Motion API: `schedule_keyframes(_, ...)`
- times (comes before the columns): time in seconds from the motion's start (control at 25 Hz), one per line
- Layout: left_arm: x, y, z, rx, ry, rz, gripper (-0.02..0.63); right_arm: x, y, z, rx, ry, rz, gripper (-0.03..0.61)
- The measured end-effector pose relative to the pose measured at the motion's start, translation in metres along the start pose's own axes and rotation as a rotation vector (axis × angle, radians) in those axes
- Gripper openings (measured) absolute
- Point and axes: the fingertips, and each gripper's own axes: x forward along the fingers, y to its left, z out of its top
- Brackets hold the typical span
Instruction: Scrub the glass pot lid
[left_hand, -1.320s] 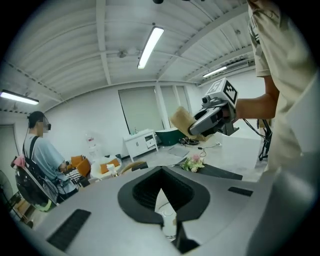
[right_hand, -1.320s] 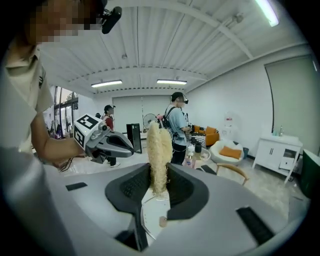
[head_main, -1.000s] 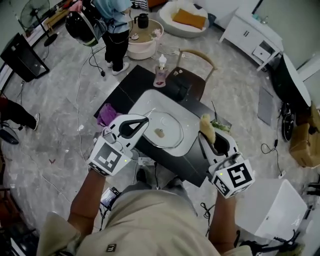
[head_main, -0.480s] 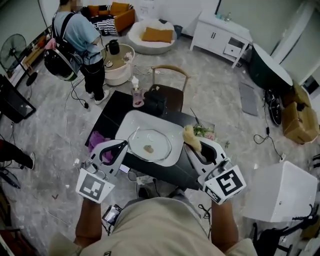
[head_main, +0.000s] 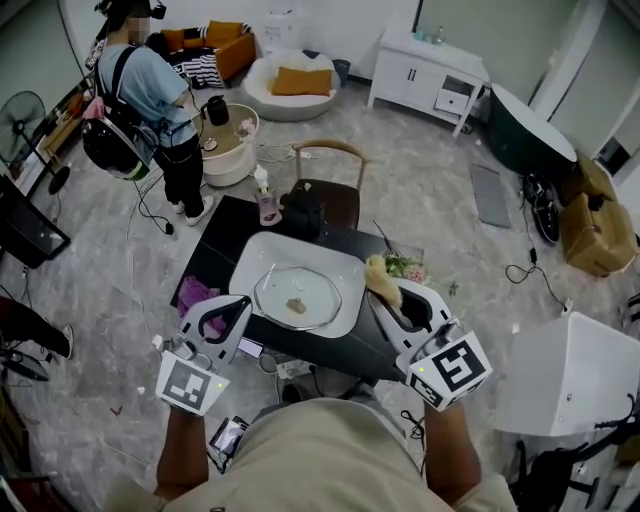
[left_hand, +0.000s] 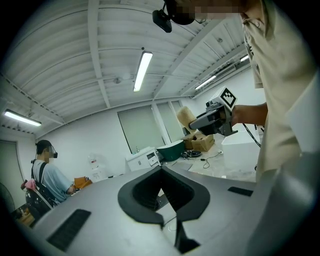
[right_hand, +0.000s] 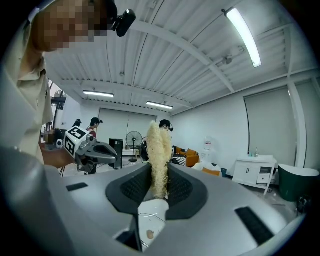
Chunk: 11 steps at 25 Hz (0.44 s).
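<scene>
The glass pot lid lies flat in a white tray on the black table. My left gripper hovers at the tray's near left corner, just short of the lid, shut with nothing between its jaws. At the tray's right edge my right gripper is shut on a pale yellow loofah sponge, which stands up between the jaws. Both grippers point up and away from the lid. Through the right jaws I see a bit of the tray and the lid's knob.
A soap bottle and a black bag stand at the table's far edge by a chair. A purple cloth lies at the left, greens at the right. A person stands far left; a white box at right.
The left gripper has drawn back from over the lid toward the tray's near left corner. The right gripper still holds the sponge and has barely shifted. The head view has tilted up.
</scene>
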Motion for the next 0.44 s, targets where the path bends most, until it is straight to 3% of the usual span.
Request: schedule_keyframes(0.44, 0.0029, -0.0006, -0.0005, 0.019, -0.008, -0.021, 0.012, -0.0033, -0.0010, -0.0056, 0.004, 0.022, -0.018, 0.084)
